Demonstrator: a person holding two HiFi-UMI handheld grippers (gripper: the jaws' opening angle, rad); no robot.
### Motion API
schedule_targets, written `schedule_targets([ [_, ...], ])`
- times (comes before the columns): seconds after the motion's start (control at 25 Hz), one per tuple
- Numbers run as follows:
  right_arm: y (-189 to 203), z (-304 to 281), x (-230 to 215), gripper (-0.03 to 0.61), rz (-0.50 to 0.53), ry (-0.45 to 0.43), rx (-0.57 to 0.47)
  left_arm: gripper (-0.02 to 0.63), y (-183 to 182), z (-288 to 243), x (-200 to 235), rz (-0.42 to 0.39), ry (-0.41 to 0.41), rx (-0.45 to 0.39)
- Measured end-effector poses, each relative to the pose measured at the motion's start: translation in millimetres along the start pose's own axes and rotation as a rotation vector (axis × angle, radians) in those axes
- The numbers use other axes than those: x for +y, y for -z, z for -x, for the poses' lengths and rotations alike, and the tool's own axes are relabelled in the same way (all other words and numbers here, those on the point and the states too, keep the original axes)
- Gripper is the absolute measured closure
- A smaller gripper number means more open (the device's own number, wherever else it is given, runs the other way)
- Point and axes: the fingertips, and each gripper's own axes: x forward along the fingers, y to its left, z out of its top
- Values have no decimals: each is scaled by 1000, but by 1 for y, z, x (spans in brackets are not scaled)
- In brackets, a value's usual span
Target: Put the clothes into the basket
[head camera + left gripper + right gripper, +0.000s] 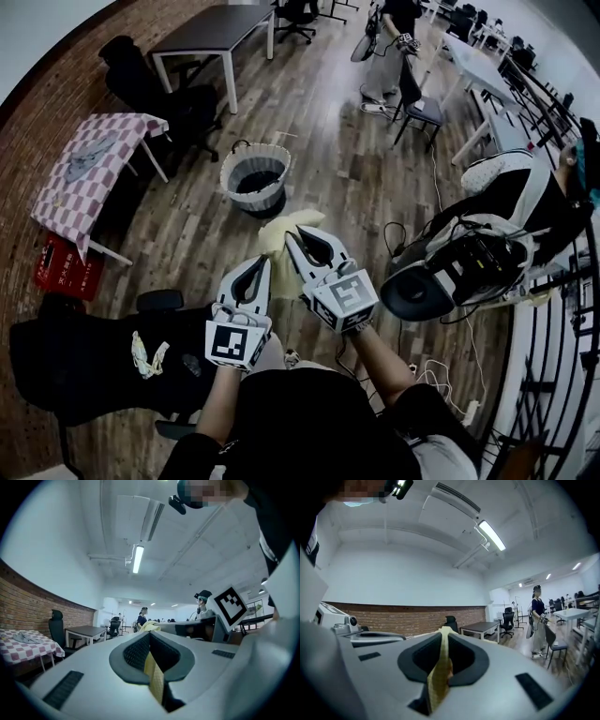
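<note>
A yellow cloth (279,246) hangs between my two grippers, above the wooden floor. My left gripper (260,266) is shut on its near edge, and in the left gripper view a yellow strip (154,679) is pinched in the jaws of that gripper (150,635). My right gripper (292,235) is shut on the cloth too, and the right gripper view shows a yellow fold (437,679) caught between the jaws of the right gripper (443,633). The round basket (232,163), pale-rimmed with a dark lining, stands on the floor just beyond the cloth.
A checked table (66,192) with a grey garment (89,154) stands at left, a red crate (62,267) beside it. Black chairs (84,361) sit near left. A person with gear (487,244) is at right; another person (386,52) stands far off by tables.
</note>
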Motion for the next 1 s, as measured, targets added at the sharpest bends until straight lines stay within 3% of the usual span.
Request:
schedule_targets([
  [0.28,-10,-33,-21,531,10,29,1,600,-12,-45,25,5,40,12],
  [0.48,-16,-63,-42,531,27,80,12,600,-11,-76,47,14,119,-12],
  [0.72,-22,-89,-64,531,39,147,11,600,-19,-107,70,13,158,-7],
  [0.92,-9,-105,-79,531,39,182,41,600,-12,-124,80,22,191,4],
  [1.0,-21,-110,-84,531,40,191,52,600,-8,-132,81,17,205,16],
])
